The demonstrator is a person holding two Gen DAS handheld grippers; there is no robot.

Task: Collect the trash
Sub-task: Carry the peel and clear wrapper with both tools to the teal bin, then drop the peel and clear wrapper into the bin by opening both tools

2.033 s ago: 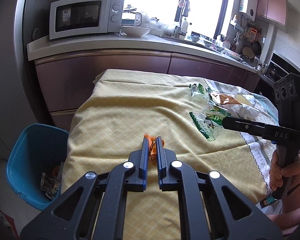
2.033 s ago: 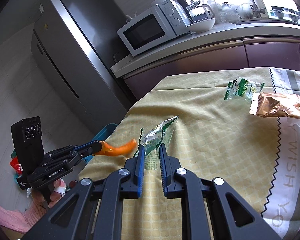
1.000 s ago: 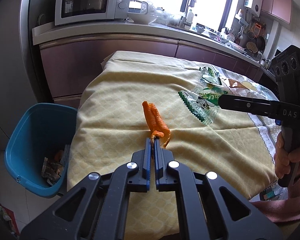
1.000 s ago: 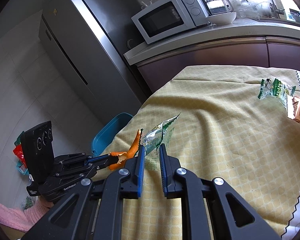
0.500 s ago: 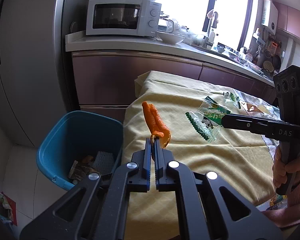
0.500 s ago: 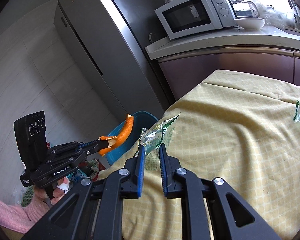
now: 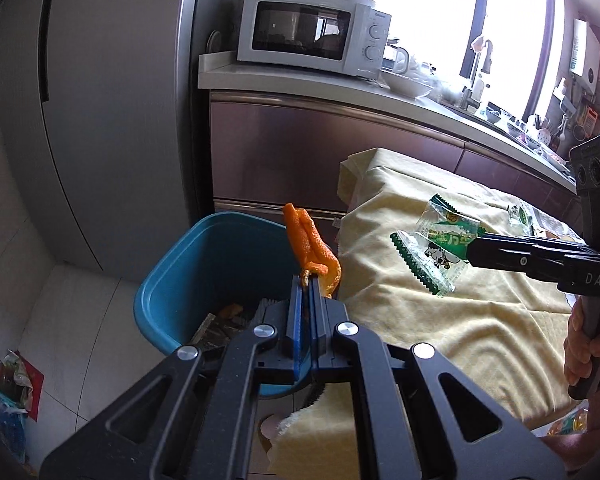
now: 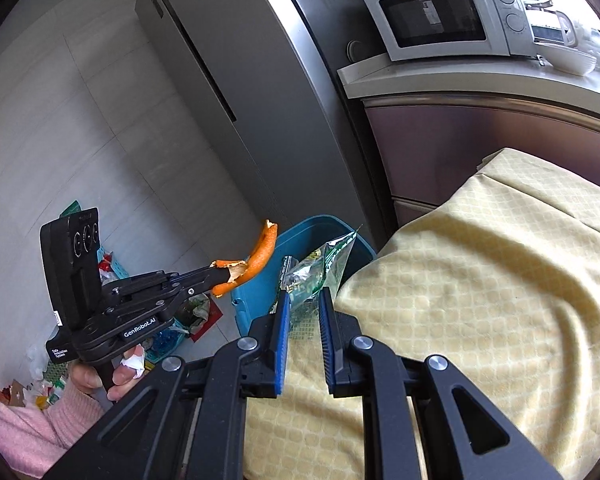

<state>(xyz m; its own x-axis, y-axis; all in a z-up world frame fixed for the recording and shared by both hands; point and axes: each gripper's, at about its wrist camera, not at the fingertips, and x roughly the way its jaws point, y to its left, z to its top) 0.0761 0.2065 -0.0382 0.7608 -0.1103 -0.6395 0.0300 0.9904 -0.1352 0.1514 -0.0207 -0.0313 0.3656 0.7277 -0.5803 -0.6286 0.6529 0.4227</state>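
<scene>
My left gripper (image 7: pixel 309 280) is shut on an orange peel (image 7: pixel 309 244) and holds it over the near rim of the blue trash bin (image 7: pixel 172 280). The same peel (image 8: pixel 256 258) and left gripper (image 8: pixel 220 278) show in the right wrist view, beside the bin (image 8: pixel 320 228). My right gripper (image 8: pixel 305 300) is shut on a clear green-printed wrapper (image 8: pixel 320 268) above the table's left edge; it also shows in the left wrist view (image 7: pixel 470 250) with the wrapper (image 7: pixel 436 250). The bin holds some trash (image 7: pixel 220 322).
The table has a yellow cloth (image 7: pixel 440 320). More wrappers (image 7: pixel 520 216) lie at its far right. A grey fridge (image 7: pixel 112 100) and a counter with a microwave (image 7: pixel 312 32) stand behind the bin. Bags and litter (image 7: pixel 8 380) lie on the floor at left.
Both grippers have swung left from over the table toward the bin, carrying the peel and the wrapper. The peel now hangs over the bin's rim.
</scene>
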